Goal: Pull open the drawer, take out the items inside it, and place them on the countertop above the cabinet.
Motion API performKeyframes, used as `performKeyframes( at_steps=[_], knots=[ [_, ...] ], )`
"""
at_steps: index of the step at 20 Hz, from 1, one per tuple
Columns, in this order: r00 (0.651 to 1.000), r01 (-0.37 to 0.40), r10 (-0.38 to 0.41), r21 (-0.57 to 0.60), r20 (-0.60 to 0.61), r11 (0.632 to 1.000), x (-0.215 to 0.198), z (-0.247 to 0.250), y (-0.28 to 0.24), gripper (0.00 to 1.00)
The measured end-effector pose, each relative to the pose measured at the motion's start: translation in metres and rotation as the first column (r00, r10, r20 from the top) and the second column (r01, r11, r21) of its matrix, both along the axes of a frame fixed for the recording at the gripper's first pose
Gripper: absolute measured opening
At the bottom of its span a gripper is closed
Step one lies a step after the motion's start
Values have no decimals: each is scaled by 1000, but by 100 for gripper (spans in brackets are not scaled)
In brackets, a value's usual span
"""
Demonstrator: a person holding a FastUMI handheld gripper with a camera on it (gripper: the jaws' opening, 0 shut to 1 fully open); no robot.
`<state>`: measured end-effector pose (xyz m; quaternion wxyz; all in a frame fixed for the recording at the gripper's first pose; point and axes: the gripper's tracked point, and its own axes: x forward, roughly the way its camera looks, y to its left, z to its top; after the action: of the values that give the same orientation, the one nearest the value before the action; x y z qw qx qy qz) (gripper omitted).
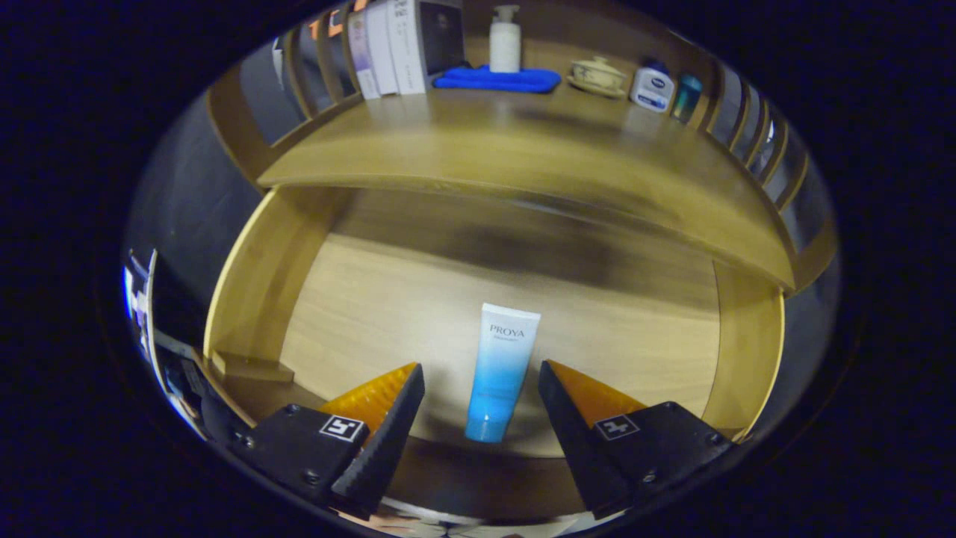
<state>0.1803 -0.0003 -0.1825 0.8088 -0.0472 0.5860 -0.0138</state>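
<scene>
The wooden drawer (246, 284) stands pulled open below the countertop (523, 157). On the drawer's floor lies a white-and-blue tube (502, 366), cap end toward me. My gripper (482, 373) hovers over it, open, with one finger on each side of the tube's lower half and a gap between each finger and the tube. The fingers (388, 418) do not touch it.
On the countertop's far side stand several boxes (396, 45), a white pump bottle (505, 41) on a blue cloth (499, 79), a lidded cup on a saucer (596, 76), a white jar (652, 88) and a teal bottle (686, 97). A small wooden block (250, 366) sits in the drawer's near left corner.
</scene>
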Motion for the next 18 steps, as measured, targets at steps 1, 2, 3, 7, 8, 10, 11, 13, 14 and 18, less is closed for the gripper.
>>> performKeyframes(
  at_steps=[1, 2, 3, 7, 8, 10, 11, 13, 14, 18],
  knots=[
    [999, 22, -22, -1, -26, 1000, 3, -6, -2, 95],
    [998, 48, -48, 0, -44, 999, 4, -12, -5, 94],
    [996, 65, -64, 1, -57, 998, 6, -16, -4, 90],
    [990, 92, -89, 19, -105, 996, 3, -28, -5, 77],
    [991, 83, -82, 10, -105, 996, 2, -29, -6, 74],
    [992, 85, -85, 1, -93, 996, 3, -27, -10, 65],
    [993, 85, -84, 8, -87, 996, 3, -25, -8, 54],
    [993, 97, -95, 29, -72, 995, 2, -21, -7, 50],
    [994, 94, -92, 36, -58, 995, 3, -13, -7, 50],
    [998, 68, -68, 61, 9, 996, 3, 25, -7, 49]
  ],
)
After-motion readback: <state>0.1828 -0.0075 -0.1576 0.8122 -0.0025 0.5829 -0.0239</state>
